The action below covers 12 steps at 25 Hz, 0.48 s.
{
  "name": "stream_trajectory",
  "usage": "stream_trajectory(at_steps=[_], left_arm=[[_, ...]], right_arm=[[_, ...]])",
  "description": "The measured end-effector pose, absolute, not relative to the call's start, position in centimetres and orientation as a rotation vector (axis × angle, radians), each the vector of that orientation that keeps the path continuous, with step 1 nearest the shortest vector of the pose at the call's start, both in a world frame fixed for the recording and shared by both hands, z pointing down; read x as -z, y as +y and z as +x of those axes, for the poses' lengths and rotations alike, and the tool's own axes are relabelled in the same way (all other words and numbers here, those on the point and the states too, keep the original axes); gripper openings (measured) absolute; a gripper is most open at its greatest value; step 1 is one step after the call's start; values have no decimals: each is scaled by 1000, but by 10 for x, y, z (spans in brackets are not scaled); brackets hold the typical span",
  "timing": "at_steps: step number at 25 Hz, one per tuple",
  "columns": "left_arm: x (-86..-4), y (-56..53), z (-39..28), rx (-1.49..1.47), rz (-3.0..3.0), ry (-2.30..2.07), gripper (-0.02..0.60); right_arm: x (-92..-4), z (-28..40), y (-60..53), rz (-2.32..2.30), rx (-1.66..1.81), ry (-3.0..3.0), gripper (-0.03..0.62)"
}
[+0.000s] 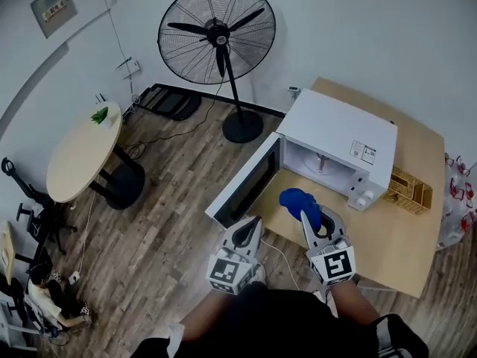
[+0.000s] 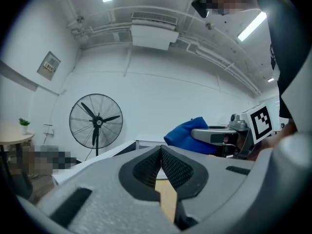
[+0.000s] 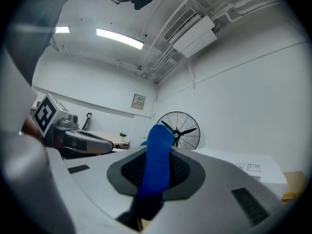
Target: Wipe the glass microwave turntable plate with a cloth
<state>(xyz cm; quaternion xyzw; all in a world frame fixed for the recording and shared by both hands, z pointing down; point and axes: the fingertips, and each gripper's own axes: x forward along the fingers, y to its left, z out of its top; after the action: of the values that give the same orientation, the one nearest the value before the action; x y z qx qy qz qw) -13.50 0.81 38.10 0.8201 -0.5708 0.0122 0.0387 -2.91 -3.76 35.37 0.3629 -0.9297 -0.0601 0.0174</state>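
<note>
Right claw (image 3: 157,172) clamps a bunched blue cloth (image 1: 300,203), standing up from its jaws, over the bench's (image 1: 387,237) near edge before the open microwave (image 1: 339,144). Left claw (image 2: 161,155) beside it has jaws together, empty.

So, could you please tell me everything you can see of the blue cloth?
The bright blue cloth looks soft and is bunched into a fold. It is clamped between the dark ribbed pads of the right hand-held gripper, its free end poking out beyond them, held in the air before the open white microwave.
</note>
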Motion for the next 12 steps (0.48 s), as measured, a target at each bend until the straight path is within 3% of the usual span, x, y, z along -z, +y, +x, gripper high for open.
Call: stream_trajectory(at_steps=[12], left_arm=[[-383,-75,-132,3,2695,-1380,2]], right_arm=[[-357,-27,-100,1466,116,-2708,58]])
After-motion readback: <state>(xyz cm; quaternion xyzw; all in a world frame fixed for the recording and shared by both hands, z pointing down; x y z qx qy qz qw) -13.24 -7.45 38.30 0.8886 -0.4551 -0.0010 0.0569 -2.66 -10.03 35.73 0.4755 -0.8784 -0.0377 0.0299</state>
